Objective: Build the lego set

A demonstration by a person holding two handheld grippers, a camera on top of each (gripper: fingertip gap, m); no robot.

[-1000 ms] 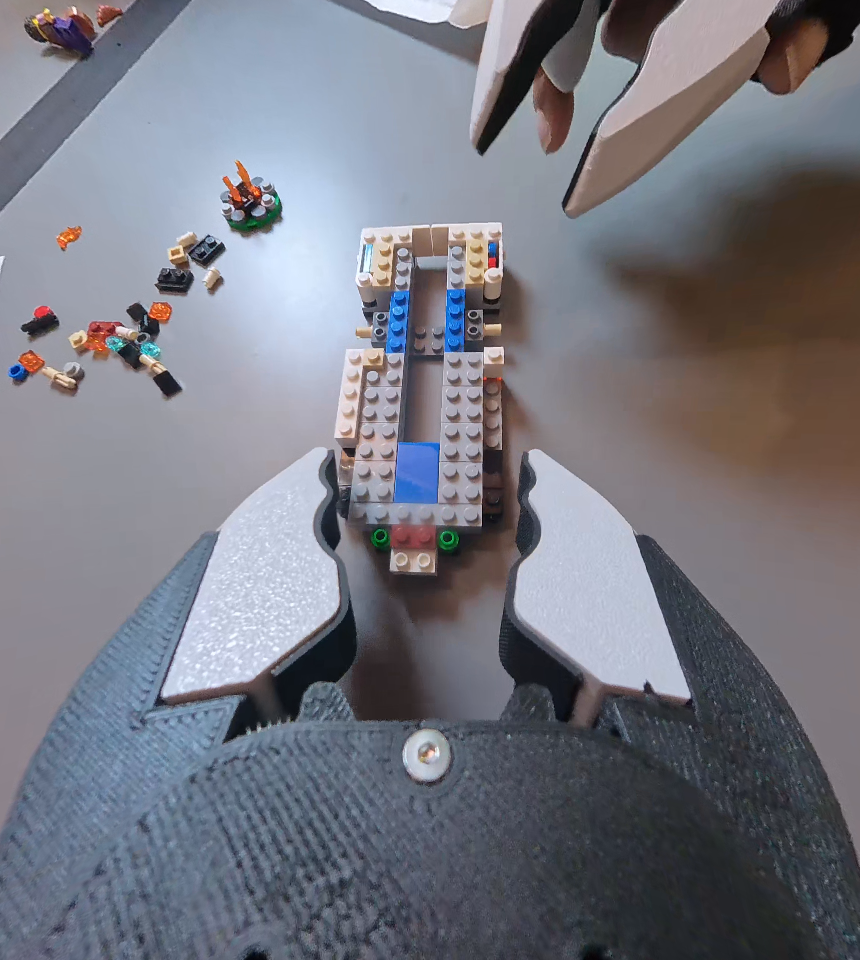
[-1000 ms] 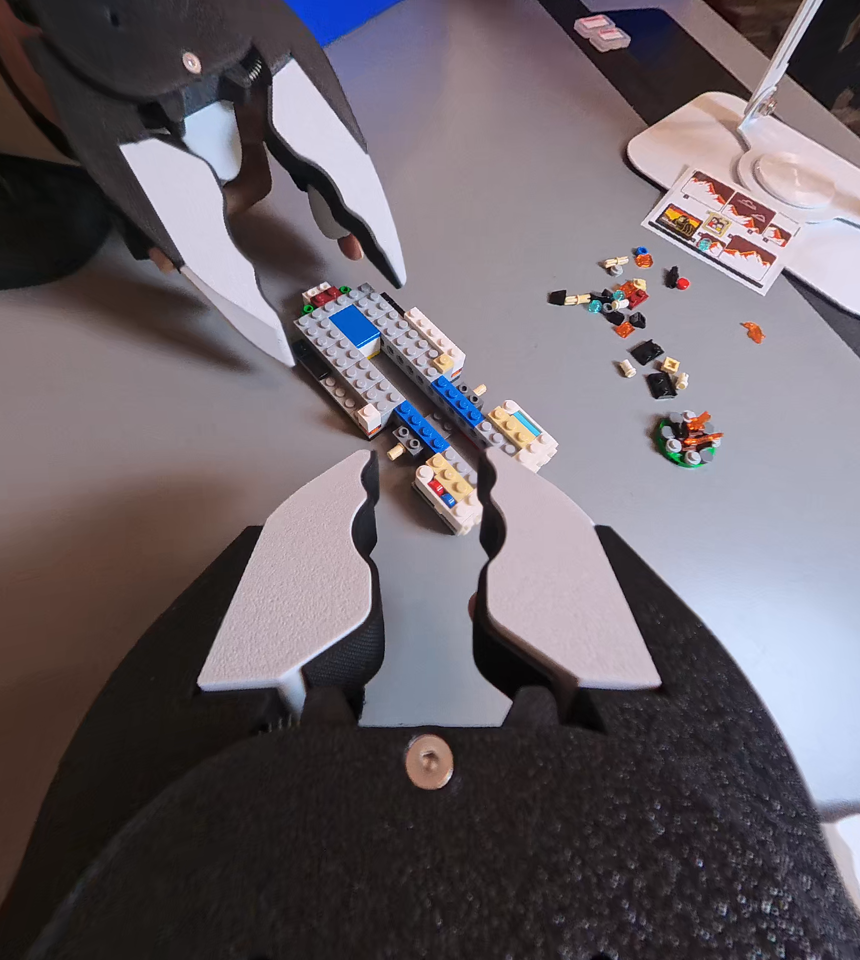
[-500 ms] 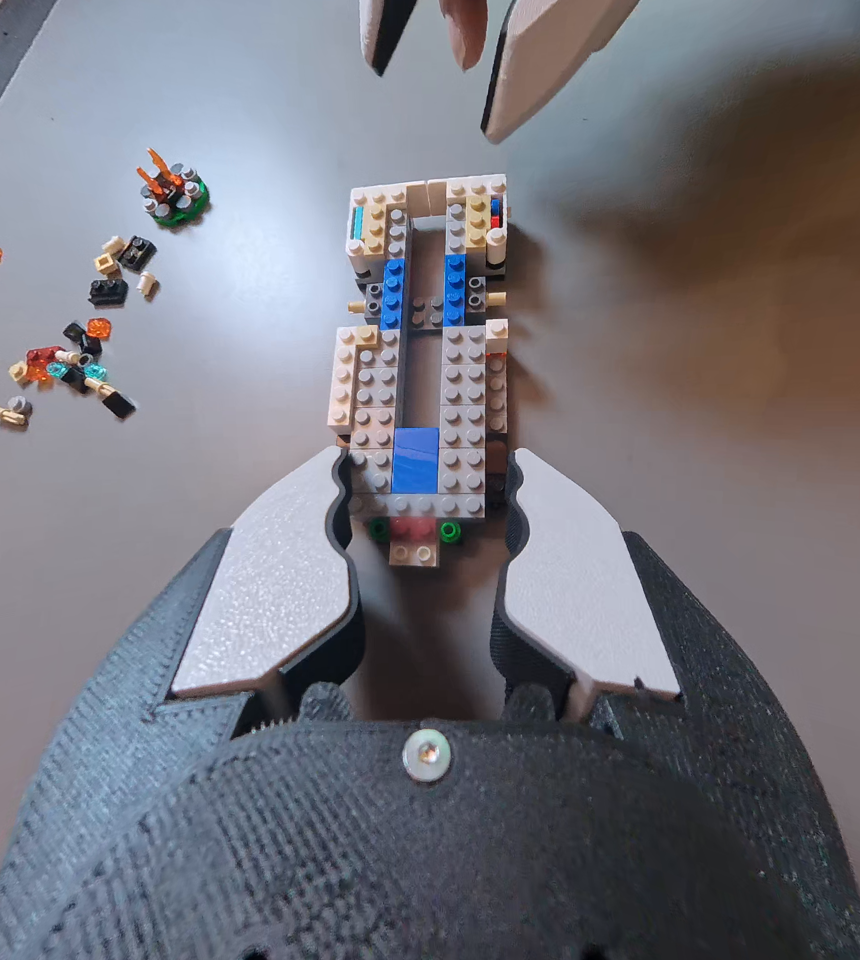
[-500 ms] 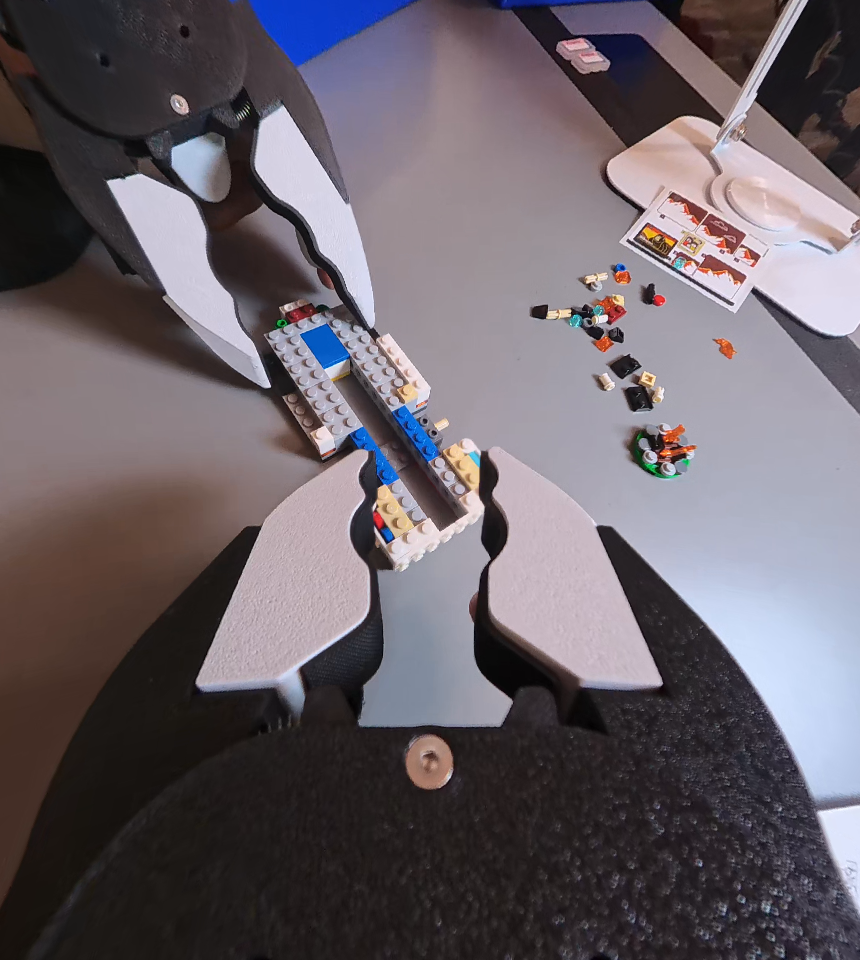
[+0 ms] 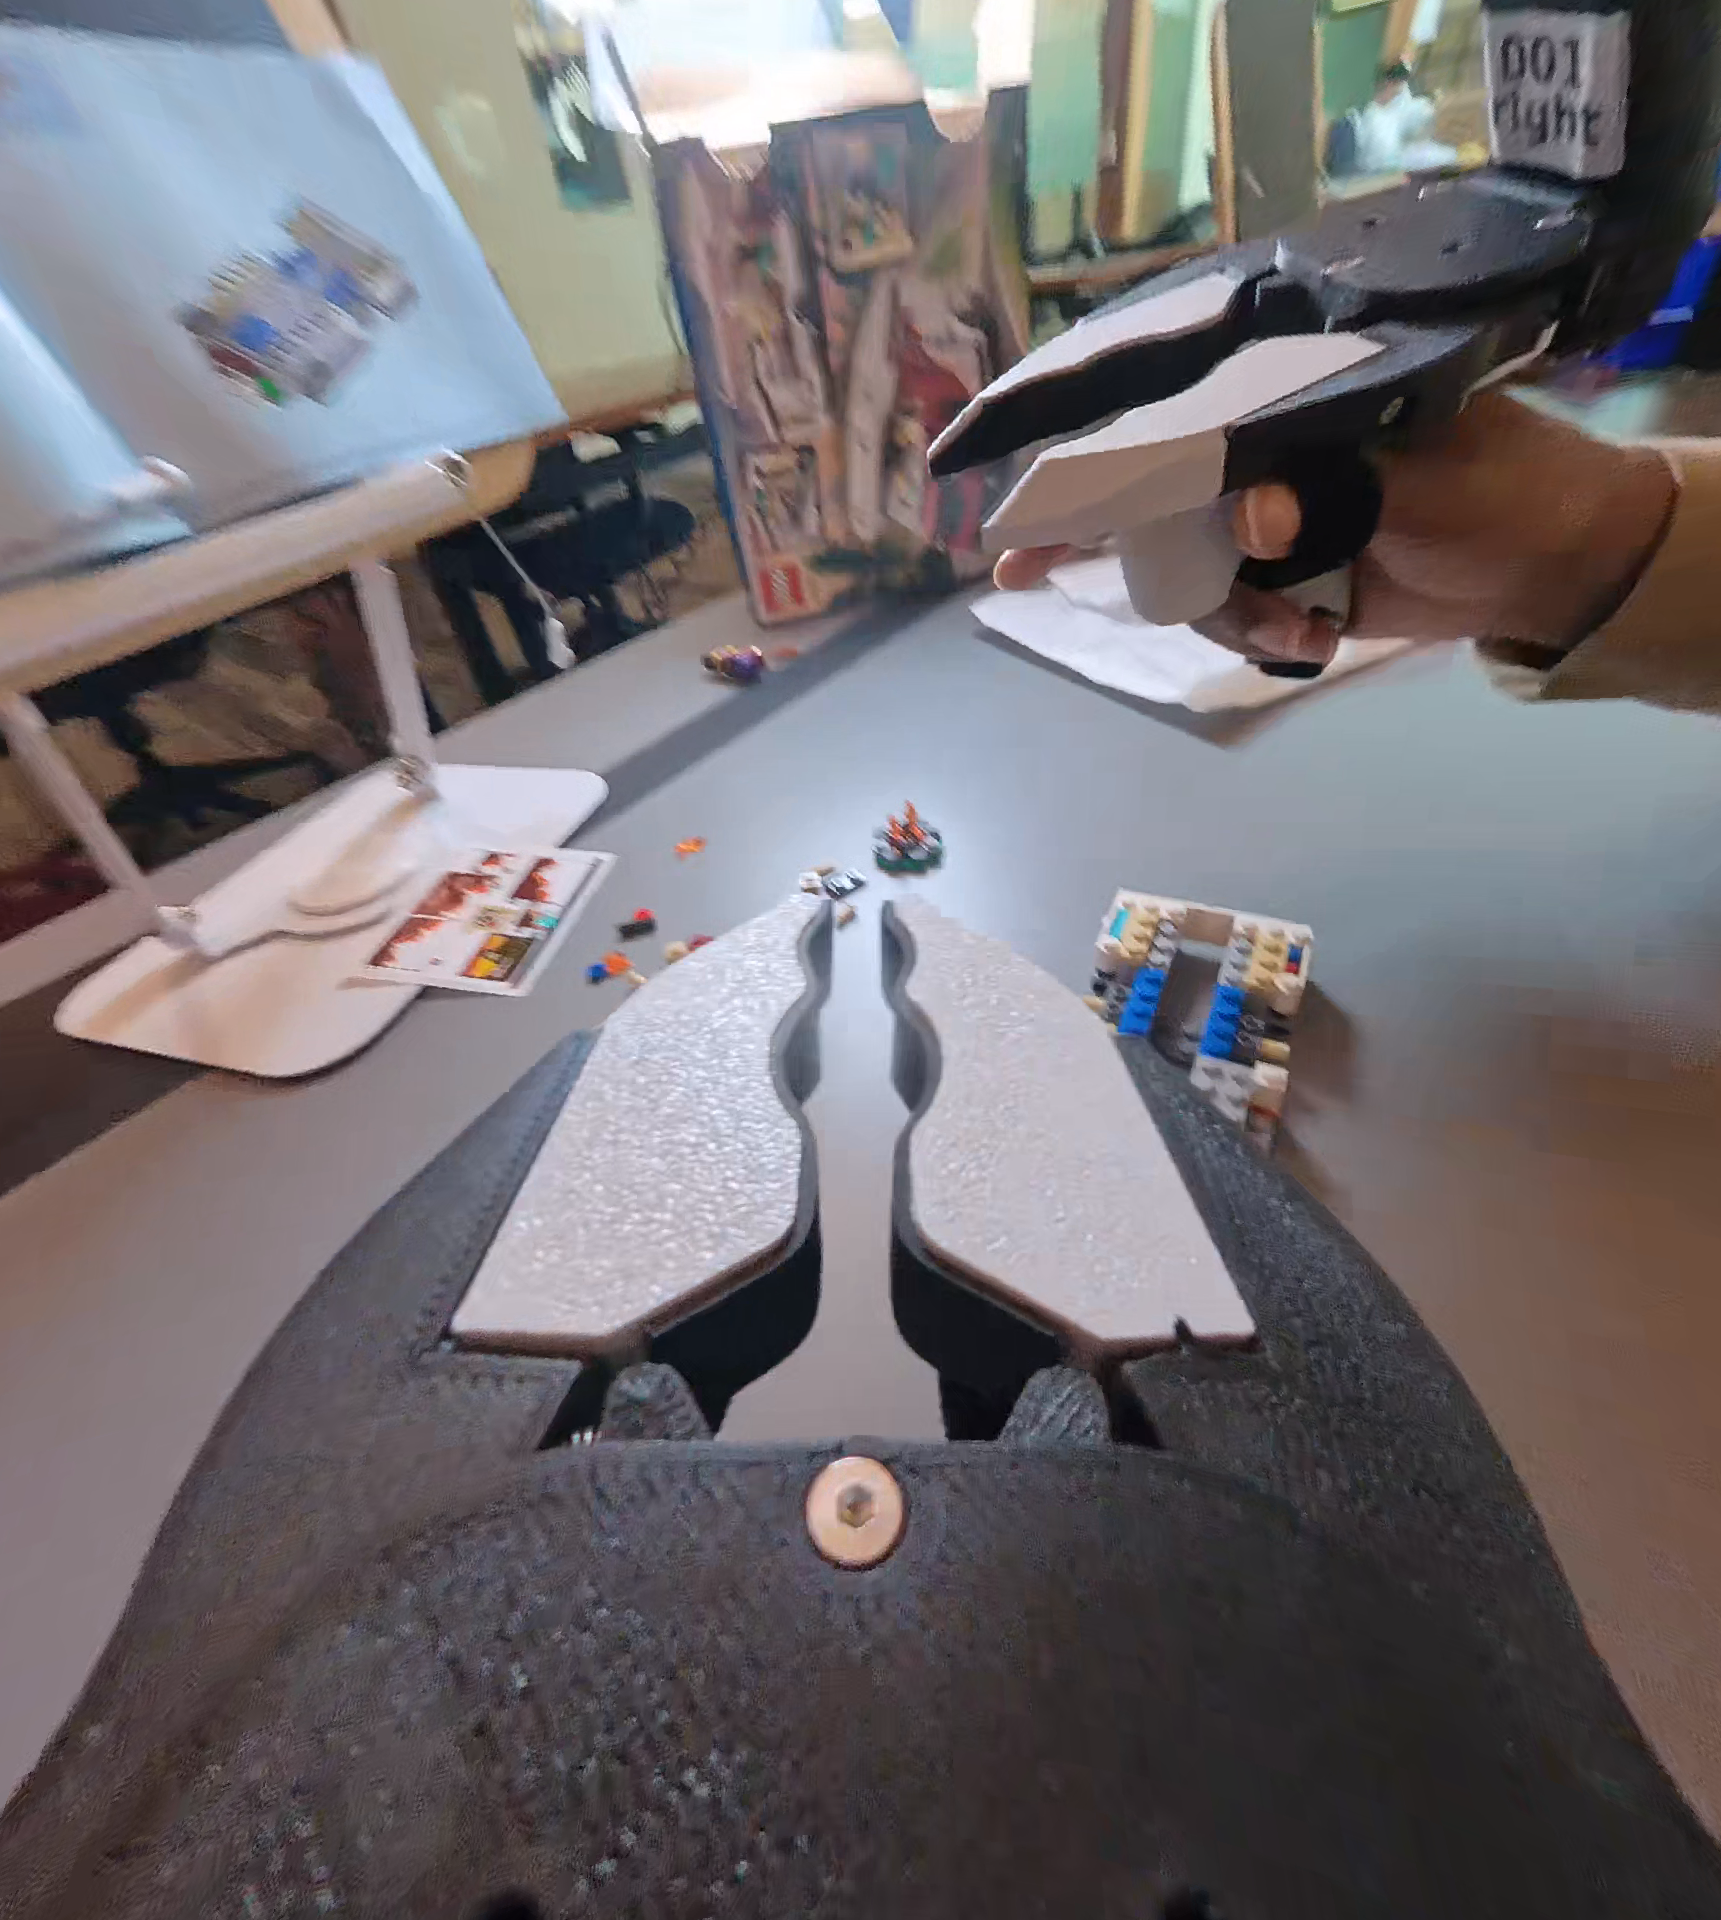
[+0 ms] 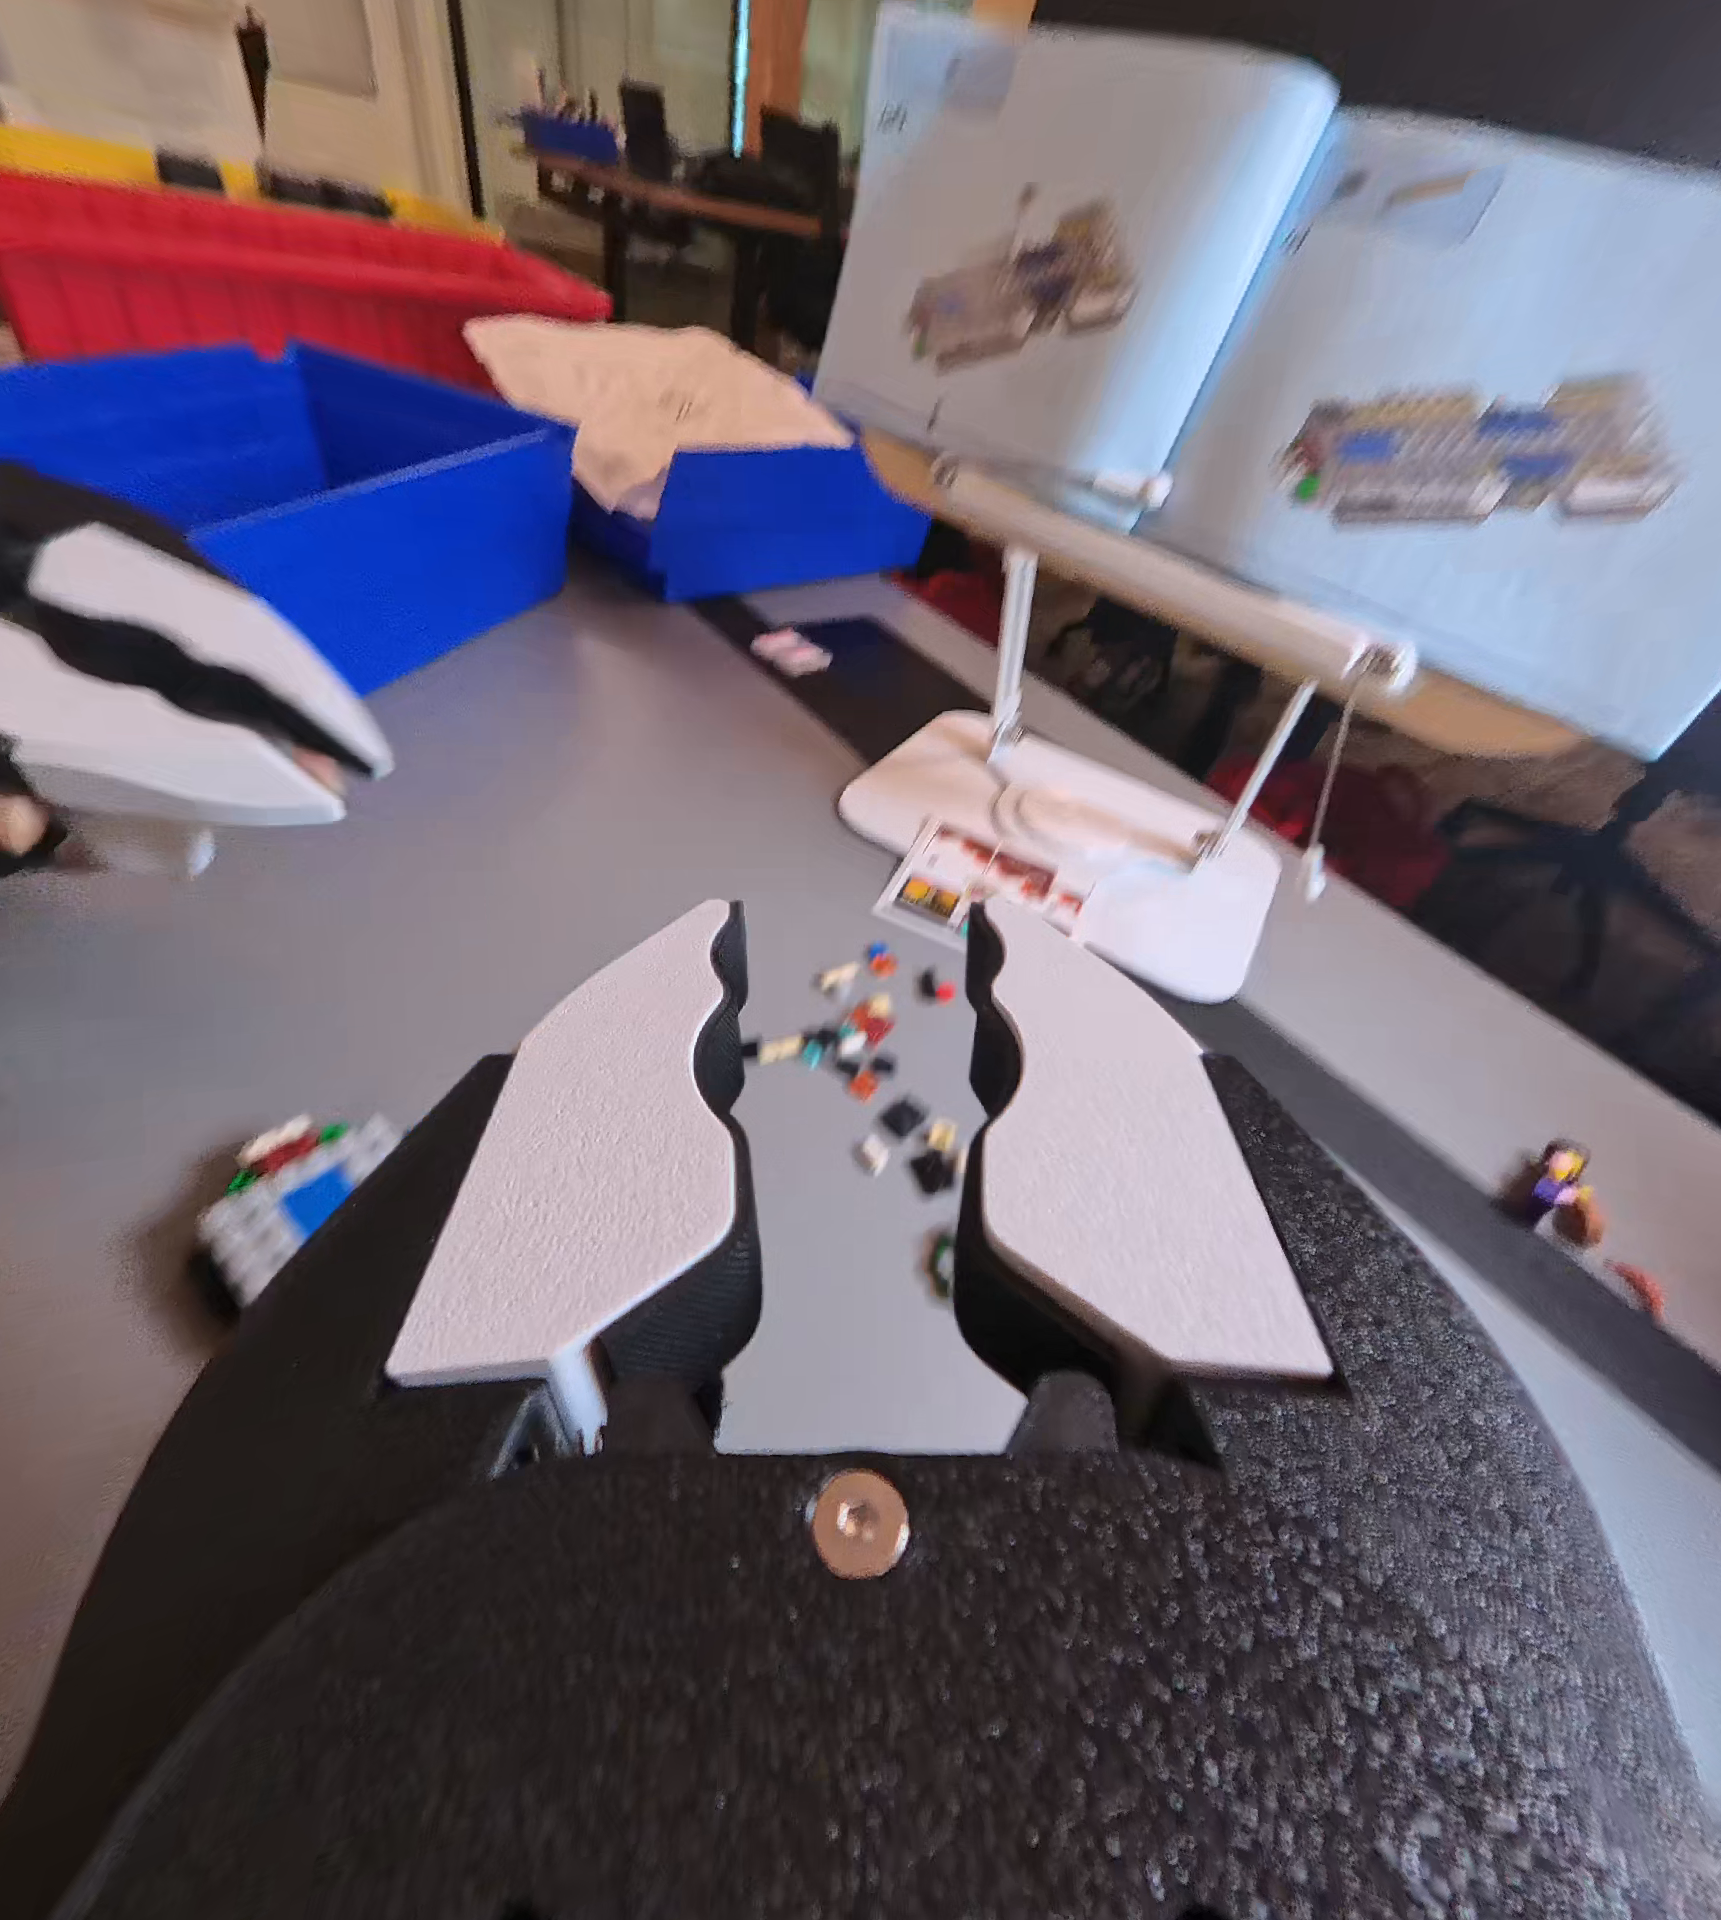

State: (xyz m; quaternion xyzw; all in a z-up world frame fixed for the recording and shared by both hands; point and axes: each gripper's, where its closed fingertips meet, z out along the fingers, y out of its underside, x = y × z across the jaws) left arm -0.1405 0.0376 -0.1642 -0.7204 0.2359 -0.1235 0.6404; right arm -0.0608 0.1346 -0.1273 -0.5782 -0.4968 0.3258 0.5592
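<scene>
The left tool (image 5: 856, 914) hangs above the bench (image 5: 1251, 790) with its fingers (image 5: 700, 1101) drawn nearly together, a narrow slit between the pads and nothing in it. Just past its tips lie a few loose bricks (image 5: 835, 883) and a small round green piece with orange flames (image 5: 908, 840). To its right, resting on the bench and partly hidden by the right finger, is the brick model (image 5: 1204, 997), grey, tan and blue, apart from both tools. To the left lie a sticker sheet (image 5: 487, 920) and the white base of a stand (image 5: 316, 935) carrying an open booklet (image 5: 160, 281). Farther back stands a printed box (image 5: 835, 364).

The right tool (image 6: 856, 925), held in a hand (image 5: 1438, 540), is up in the air with its fingers (image 6: 607, 1132) spread and bare. Seen between them, down on the bench, is the scatter of loose bricks. The model's end with a blue tile shows beside its left finger. Beyond are blue bins (image 6: 368, 499) and a red bin (image 6: 212, 270); a small figure (image 6: 1562, 1195) sits at right.
</scene>
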